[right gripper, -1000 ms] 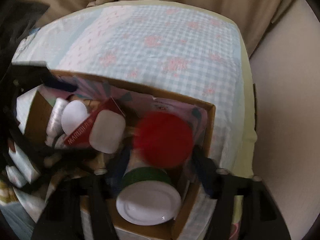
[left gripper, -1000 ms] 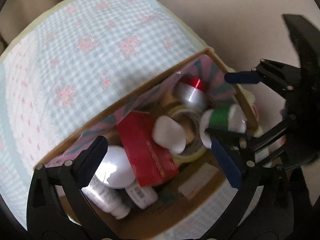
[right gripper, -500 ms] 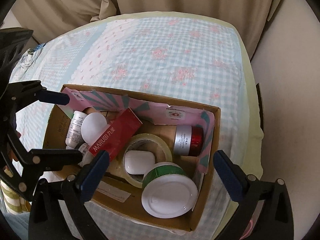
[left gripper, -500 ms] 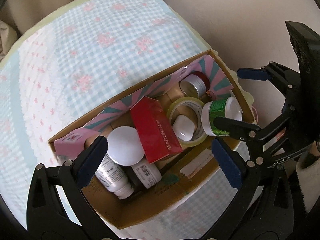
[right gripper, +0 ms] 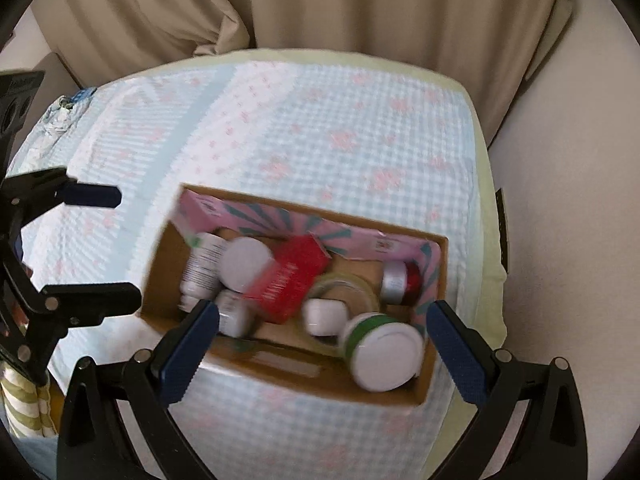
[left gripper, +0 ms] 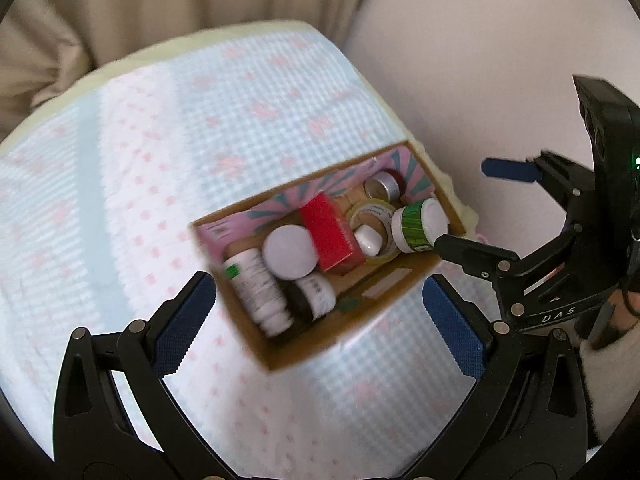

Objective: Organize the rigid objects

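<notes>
A cardboard box (left gripper: 368,320) (right gripper: 288,364) stands on the checked cloth near the table's right end. It holds a red carton (left gripper: 332,232) (right gripper: 288,284), a white bottle (left gripper: 256,280), a white-lidded jar (left gripper: 290,252), a tape roll (right gripper: 340,288), a green-banded jar (left gripper: 418,224) (right gripper: 380,344) and a silver and red jar (right gripper: 400,280). My left gripper (left gripper: 316,320) is open and empty, above and in front of the box. My right gripper (right gripper: 324,348) is open and empty over the box's near wall; it also shows in the left wrist view (left gripper: 480,208).
The checked tablecloth (right gripper: 320,128) covers the table. Beige curtains (right gripper: 320,4) hang behind it. A pale wall (left gripper: 480,60) lies to the right. The table's right edge (right gripper: 488,240) runs close to the box. Striped fabric (right gripper: 20,408) shows at lower left.
Both grippers have pulled up and back from the box, so it looks smaller. The right gripper was down at the red-lidded jar one second ago; that jar now lies in the box.
</notes>
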### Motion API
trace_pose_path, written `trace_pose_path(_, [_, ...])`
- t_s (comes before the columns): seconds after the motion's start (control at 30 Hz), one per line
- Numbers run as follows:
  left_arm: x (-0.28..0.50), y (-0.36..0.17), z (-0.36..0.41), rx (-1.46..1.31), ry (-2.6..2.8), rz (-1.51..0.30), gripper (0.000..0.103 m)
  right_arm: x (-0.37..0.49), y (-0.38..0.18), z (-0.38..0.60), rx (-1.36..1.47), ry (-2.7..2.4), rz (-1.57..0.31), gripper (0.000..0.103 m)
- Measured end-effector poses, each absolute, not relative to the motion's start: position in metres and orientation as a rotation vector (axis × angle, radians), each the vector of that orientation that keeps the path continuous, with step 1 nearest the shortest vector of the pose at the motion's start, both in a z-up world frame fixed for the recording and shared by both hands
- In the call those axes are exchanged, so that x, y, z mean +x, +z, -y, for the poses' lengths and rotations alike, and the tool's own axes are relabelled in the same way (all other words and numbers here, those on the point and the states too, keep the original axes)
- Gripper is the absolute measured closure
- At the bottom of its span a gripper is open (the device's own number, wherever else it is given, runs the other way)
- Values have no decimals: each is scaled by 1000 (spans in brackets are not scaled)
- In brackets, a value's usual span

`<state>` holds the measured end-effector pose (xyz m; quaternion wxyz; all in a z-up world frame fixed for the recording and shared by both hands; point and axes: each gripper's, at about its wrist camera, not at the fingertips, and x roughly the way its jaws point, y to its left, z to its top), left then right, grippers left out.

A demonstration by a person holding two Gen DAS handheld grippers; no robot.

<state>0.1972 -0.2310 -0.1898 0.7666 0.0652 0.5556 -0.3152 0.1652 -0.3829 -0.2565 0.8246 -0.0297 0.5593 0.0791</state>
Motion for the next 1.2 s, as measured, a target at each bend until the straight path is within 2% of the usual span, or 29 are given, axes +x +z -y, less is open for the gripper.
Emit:
trace_pose_path(0.4, [128,-34,16,53,-433,-968,0,108,-100,227,61,62,-1035,0])
trace_pose_path(0.63, [89,13,-58,28,-326,-871,0,68,-46,161,66,32,-935,0])
trace_pose_path(0.9, [34,26,-79,8,-262,-780,0,33,-34,148,31,-37,-887,0])
trace_pose_path(1.2, [16,22,-62,-7,-276,-762,0,9,-31,158,16,-74,-856,0])
